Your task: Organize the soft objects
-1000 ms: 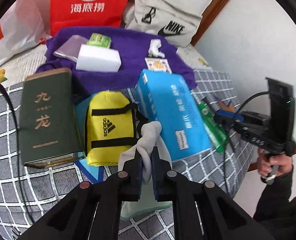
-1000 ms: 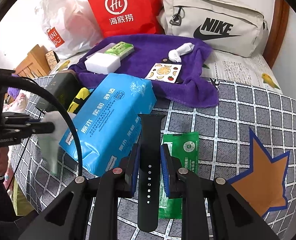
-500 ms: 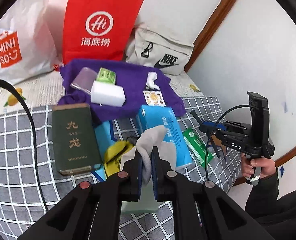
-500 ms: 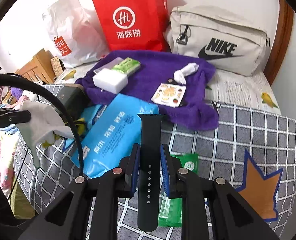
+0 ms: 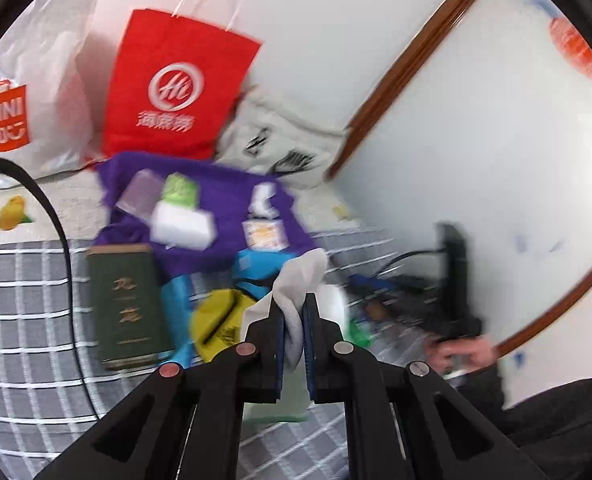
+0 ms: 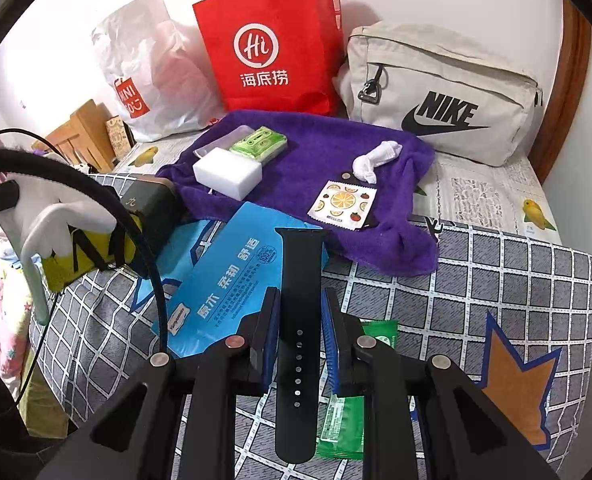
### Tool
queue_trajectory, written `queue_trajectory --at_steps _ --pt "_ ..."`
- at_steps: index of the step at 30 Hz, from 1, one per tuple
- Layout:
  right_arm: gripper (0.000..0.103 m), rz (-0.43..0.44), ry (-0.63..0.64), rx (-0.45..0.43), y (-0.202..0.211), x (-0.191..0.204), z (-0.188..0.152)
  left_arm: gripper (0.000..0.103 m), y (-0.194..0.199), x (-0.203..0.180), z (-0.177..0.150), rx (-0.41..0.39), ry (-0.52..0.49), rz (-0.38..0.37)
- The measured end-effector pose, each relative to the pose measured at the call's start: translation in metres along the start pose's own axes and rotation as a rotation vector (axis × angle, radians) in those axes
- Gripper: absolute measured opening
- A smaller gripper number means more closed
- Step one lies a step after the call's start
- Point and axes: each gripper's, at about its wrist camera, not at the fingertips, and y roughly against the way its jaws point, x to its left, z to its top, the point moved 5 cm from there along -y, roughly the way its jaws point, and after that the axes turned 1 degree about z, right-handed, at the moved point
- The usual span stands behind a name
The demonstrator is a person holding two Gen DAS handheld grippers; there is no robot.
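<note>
Already pinched: white glove [image 5: 296, 280] between the pressed-together pads of the left gripper [image 5: 293, 344], dangling clear above the checked blanket [image 5: 23, 320]; black watch strap [image 6: 300, 320] clamped upright in the right gripper [image 6: 299, 344], over the blue tissue pack [image 6: 223, 280] and green sachet [image 6: 344, 420]. Probably best carried onward to the purple towel [image 6: 316, 152], where the sponge block [image 6: 227, 172], knotted white cloth [image 6: 376, 158] and fruit-print sachet [image 6: 344, 200] lie. Worth keeping both grips firm, lifting high enough to clear the tissue pack, lowering onto bare towel, releasing only once resting there. Worth watching the glove's hanging fingers against the yellow pouch [image 6: 83, 256].
</note>
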Motion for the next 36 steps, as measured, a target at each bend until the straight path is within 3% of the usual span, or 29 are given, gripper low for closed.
queue_trajectory --at_steps 2,8,15,19,23,26,36 --pt "0.021 0.007 0.001 0.004 -0.002 0.002 -0.001 0.009 -0.021 0.008 -0.015 0.072 0.0 0.057" --pt "0.021 0.02 0.017 0.021 -0.006 0.009 -0.008 0.009 -0.074 0.021 -0.073 0.27 0.035 0.091" --pt "0.021 0.027 0.02 0.03 -0.007 0.013 -0.014 0.009 -0.081 0.025 -0.125 0.366 0.051 0.116" --pt "0.021 0.034 0.028 0.03 -0.007 0.018 -0.017 0.009 -0.064 0.043 -0.141 0.366 0.093 0.175" --pt "0.021 0.041 0.036 0.035 -0.008 0.022 -0.02 0.009 -0.042 0.062 -0.146 0.344 0.121 0.281" --pt "0.021 0.05 0.046 0.037 -0.008 0.027 -0.022 0.009 -0.03 0.059 -0.133 0.278 0.144 0.218" --pt "0.021 0.044 0.045 0.011 -0.002 0.025 -0.013 0.009 -0.018 0.047 -0.071 0.172 0.097 0.174"
